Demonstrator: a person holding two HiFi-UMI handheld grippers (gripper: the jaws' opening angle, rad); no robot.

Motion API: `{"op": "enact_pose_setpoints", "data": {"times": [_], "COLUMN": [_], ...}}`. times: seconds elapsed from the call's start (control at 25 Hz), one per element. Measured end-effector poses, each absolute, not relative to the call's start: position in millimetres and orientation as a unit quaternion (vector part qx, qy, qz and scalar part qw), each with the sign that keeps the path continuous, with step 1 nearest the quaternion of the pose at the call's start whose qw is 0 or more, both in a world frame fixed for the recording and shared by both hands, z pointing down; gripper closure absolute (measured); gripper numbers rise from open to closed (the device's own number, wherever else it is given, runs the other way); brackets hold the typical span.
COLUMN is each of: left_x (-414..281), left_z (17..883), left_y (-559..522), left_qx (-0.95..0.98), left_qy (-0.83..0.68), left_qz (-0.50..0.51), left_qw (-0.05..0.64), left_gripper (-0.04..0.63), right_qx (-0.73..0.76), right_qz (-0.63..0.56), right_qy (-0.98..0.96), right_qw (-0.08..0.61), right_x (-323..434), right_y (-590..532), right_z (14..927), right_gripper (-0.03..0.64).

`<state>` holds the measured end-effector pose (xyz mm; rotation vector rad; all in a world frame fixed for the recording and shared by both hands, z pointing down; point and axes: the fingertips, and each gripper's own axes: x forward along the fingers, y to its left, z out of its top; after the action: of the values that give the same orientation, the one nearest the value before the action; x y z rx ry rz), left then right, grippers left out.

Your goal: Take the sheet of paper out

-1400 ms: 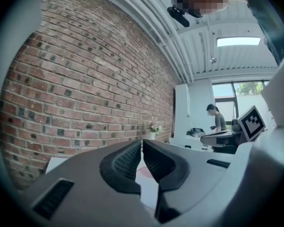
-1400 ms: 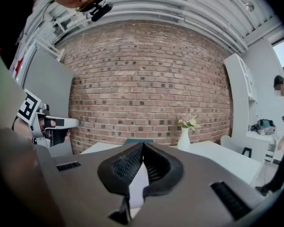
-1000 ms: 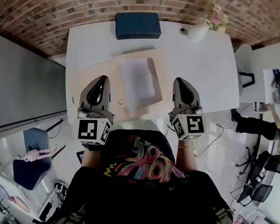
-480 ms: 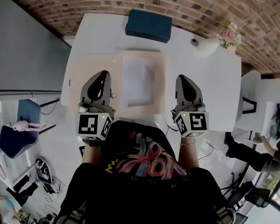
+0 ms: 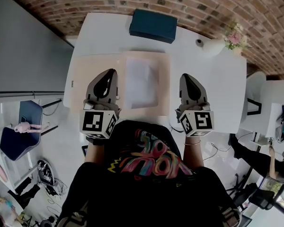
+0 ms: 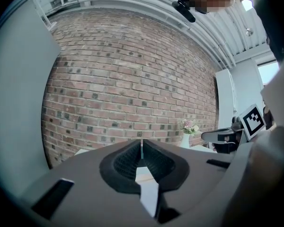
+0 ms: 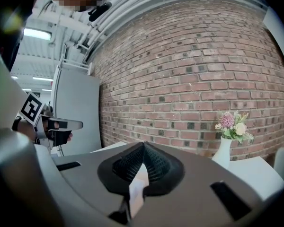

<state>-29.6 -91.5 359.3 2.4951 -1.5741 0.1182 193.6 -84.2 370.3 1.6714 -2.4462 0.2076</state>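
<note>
A white sheet of paper (image 5: 142, 82) lies on a tan envelope or folder (image 5: 163, 63) in the middle of the white table (image 5: 213, 84); whether it is tucked inside I cannot tell. My left gripper (image 5: 110, 73) is just left of it over a tan flap (image 5: 85, 72), and its jaws (image 6: 141, 144) are shut on nothing. My right gripper (image 5: 186, 76) hovers just right of the folder, also shut (image 7: 143, 145) and empty. Both are near the table's front edge and point level towards the brick wall.
A dark blue box (image 5: 152, 25) sits at the table's far edge against the brick wall. A white vase of flowers (image 5: 217, 44) stands at the far right, also seen as a vase (image 7: 225, 152) in the right gripper view. Chairs and a seated person (image 5: 255, 160) are beyond the table's right side.
The head view has swung, so the table now sits squarer in the picture. Both grippers have shifted a little along the front edge and stay shut. The paper has not moved.
</note>
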Motion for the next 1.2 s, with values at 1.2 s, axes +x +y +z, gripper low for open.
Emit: {"op": "enact_pose_setpoints", "data": {"times": [1.2], "left_x": [-16.8], "left_z": [415.6], "left_y": [-116.6], "left_qx": [0.86], "left_qy": [-0.474], "left_qz": [0.025], "left_qw": [0.187], "left_gripper": [0.44], "right_qx": [0.541], "right_qz": [0.088], "right_qy": [-0.828], "right_qw": [0.118], "right_x": [173.6], "right_y": [-105.8], "right_z": [399.6], "right_gripper": [0.598]}}
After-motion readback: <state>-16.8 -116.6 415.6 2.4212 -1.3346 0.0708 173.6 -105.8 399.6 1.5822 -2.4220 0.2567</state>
